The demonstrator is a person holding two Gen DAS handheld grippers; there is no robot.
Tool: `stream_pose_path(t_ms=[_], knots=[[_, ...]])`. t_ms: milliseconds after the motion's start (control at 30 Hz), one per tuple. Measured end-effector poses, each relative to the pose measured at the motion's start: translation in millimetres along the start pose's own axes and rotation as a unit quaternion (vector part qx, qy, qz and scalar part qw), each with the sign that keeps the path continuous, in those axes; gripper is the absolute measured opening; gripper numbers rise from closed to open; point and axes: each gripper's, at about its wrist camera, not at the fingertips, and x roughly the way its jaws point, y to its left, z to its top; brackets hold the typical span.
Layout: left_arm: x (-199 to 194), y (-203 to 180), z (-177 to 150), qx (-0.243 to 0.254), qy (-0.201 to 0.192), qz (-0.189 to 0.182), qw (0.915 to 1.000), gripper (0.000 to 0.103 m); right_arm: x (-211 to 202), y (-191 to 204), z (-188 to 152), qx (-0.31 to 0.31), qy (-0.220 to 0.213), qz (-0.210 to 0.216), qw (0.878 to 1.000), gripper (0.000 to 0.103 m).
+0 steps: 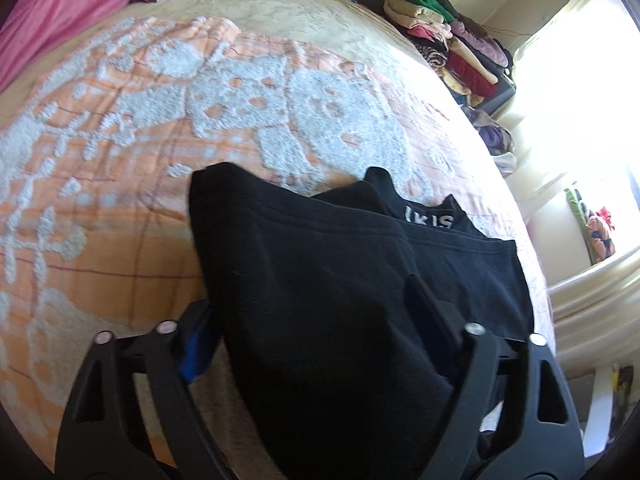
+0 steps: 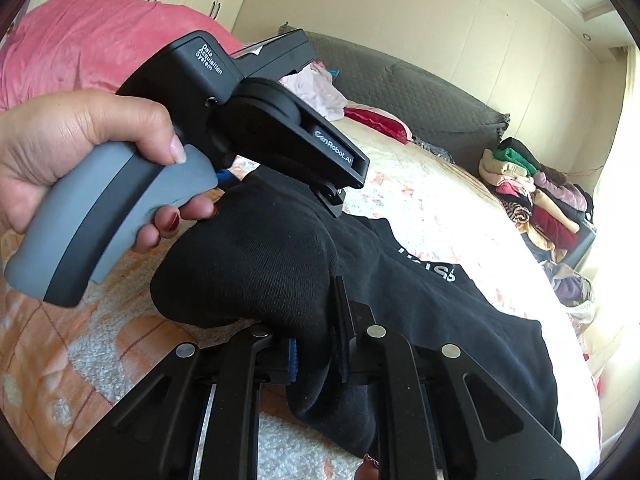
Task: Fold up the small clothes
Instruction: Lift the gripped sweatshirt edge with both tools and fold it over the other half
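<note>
right gripper (image 2: 314,354) clamped on black garment (image 2: 420,300) – left gripper (image 1: 316,320) jaws apart, garment between.

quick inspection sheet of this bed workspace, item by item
surface: bed with an orange and white textured bedspread, lit by sun from the window side.
job's things: one black garment with white lettering on its band, partly bunched and lifted off the bedspread.
clutter: pink blanket and loose clothes near the headboard; stack of folded clothes at the far edge of the bed.
grippers: right tool shut on a fold of the black garment; left tool open, with the fabric between its fingers; a hand holds its grey handle.
cables: nothing seen.
surroundings: grey padded headboard, cream wardrobe doors and walls.
</note>
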Motion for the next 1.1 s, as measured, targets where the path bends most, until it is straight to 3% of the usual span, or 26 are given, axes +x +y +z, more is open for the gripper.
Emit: stream_pose_path(t_ms=[167, 267, 567, 1100], knots=[[-3.3, -7.7, -3.2, 0.002, -0.007, -0.020, 0.9998, 0.036, -3.9, -5.2, -0.8, 0.017, -0.006, -0.006, 1.000, 0.012], [-17.5, -24.8, -2.1, 0.030, -0.027, -0.024, 0.9989, 0.025, -9.5, -11.0, -2.2, 0.033, -0.014, -0.011, 0.999, 0.012], [-47.9, -85.5, -7.5, 0.092, -0.062, 0.007, 0.9937, 0.024, -42.9, -39.2, -9.5, 0.083, -0.039, -0.029, 0.995, 0.011], [-32.1, -182.4, -5.7, 0.152, -0.069, 0.029, 0.9855, 0.024, -81.2, -102.7, -31.4, 0.170, -0.039, -0.048, 0.983, 0.011]])
